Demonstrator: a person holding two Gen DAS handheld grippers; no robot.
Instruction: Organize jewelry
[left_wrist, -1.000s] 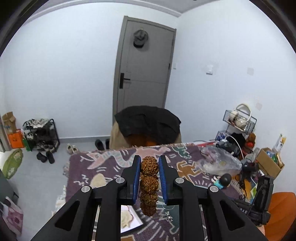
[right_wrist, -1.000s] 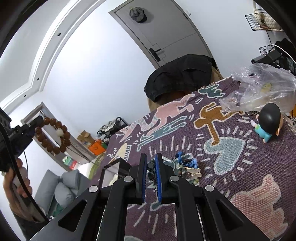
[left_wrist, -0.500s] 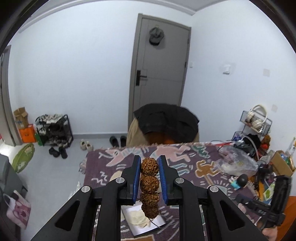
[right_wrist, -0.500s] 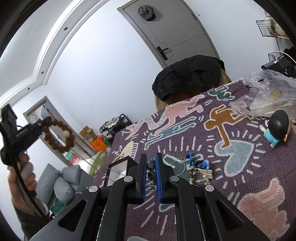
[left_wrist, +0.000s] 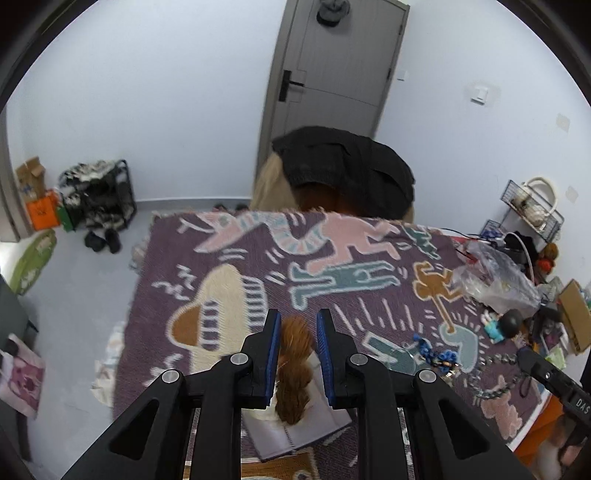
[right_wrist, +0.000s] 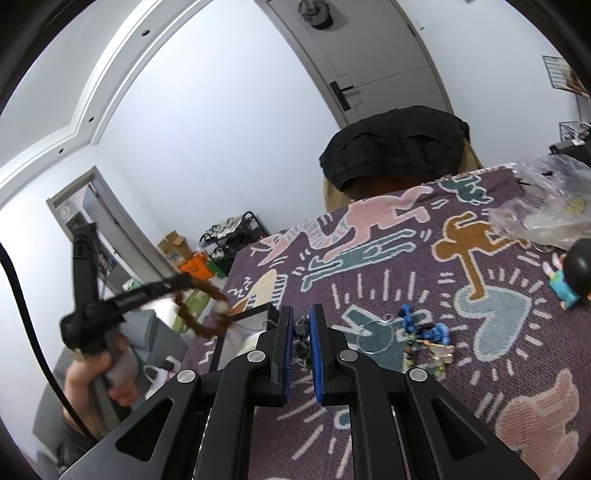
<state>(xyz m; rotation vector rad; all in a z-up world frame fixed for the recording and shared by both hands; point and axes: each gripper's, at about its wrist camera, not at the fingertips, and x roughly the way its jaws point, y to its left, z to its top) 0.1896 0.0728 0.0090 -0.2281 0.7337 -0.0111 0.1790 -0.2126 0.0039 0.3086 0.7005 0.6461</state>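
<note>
My left gripper (left_wrist: 297, 325) is shut on a brown bead bracelet (left_wrist: 293, 369), blurred by motion, above an open box with a white lining (left_wrist: 295, 432). The right wrist view shows that bracelet (right_wrist: 199, 314) hanging as a ring from the left gripper over the box (right_wrist: 243, 332). My right gripper (right_wrist: 301, 325) is shut on a dark green bead strand (right_wrist: 301, 338) above the cloth. A pile of blue and mixed jewelry (right_wrist: 424, 338) lies on the patterned cloth, also in the left wrist view (left_wrist: 439, 358).
A purple patterned cloth (left_wrist: 258, 258) covers the table. A clear plastic bag (left_wrist: 495, 280) and a small black-haired figurine (left_wrist: 506, 325) sit at the right. A chair with a black jacket (left_wrist: 343, 170) stands at the far edge.
My left gripper has come down and forward with the brown bracelet, from high in the air to just above the open box. The right gripper still holds its dark strand.
</note>
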